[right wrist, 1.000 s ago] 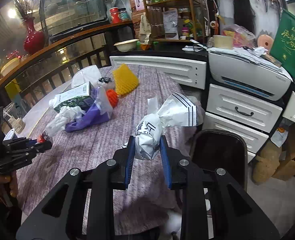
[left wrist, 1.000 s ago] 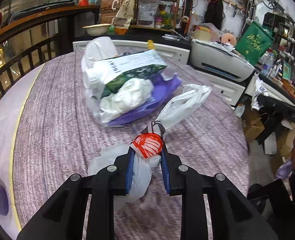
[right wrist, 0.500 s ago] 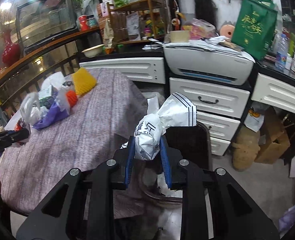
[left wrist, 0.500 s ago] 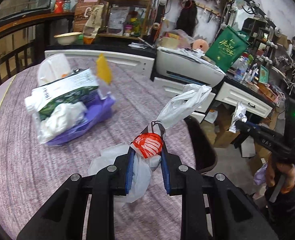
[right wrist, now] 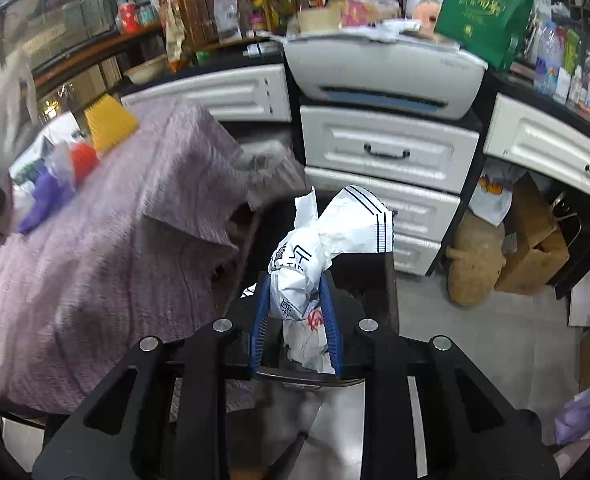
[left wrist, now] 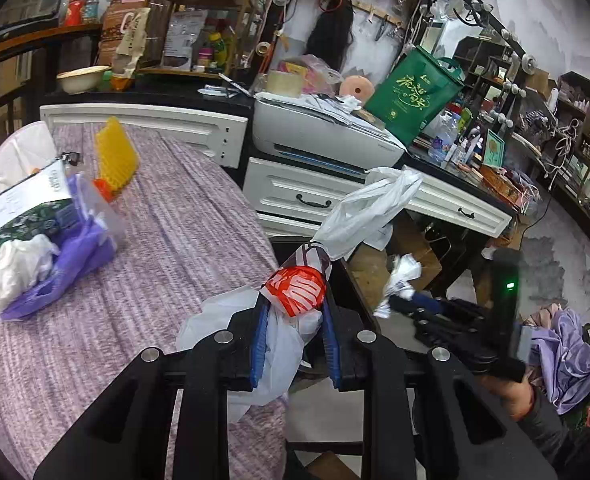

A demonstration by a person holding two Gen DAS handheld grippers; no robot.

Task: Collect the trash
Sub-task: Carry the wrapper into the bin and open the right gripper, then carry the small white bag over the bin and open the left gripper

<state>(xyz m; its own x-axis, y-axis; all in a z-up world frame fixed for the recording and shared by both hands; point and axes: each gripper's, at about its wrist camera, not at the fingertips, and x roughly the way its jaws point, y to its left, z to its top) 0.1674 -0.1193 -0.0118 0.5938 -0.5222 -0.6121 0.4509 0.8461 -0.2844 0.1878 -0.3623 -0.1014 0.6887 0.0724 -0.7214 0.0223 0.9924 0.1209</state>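
Observation:
My left gripper [left wrist: 294, 316] is shut on a white plastic bag with a red print [left wrist: 295, 288], held at the table's right edge. My right gripper [right wrist: 295, 312] is shut on a crumpled white paper wrapper with blue stripes [right wrist: 327, 248], held above the dark trash bin [right wrist: 359, 280] on the floor beside the table. The right gripper with its wrapper [left wrist: 399, 280] also shows in the left wrist view. More trash lies on the purple tablecloth [left wrist: 155, 280]: a clear bag with a carton, tissue and purple plastic [left wrist: 35, 240].
A yellow mesh piece [left wrist: 117, 156] and an orange item [left wrist: 103, 190] lie on the table. White drawers [right wrist: 387, 152] and a printer [left wrist: 323, 132] stand behind the bin. Cardboard boxes [right wrist: 535, 248] sit on the floor at right.
Both grippers have swung right, off the table toward the bin. The right gripper now holds its wrapper over the bin. Both stay shut on their loads.

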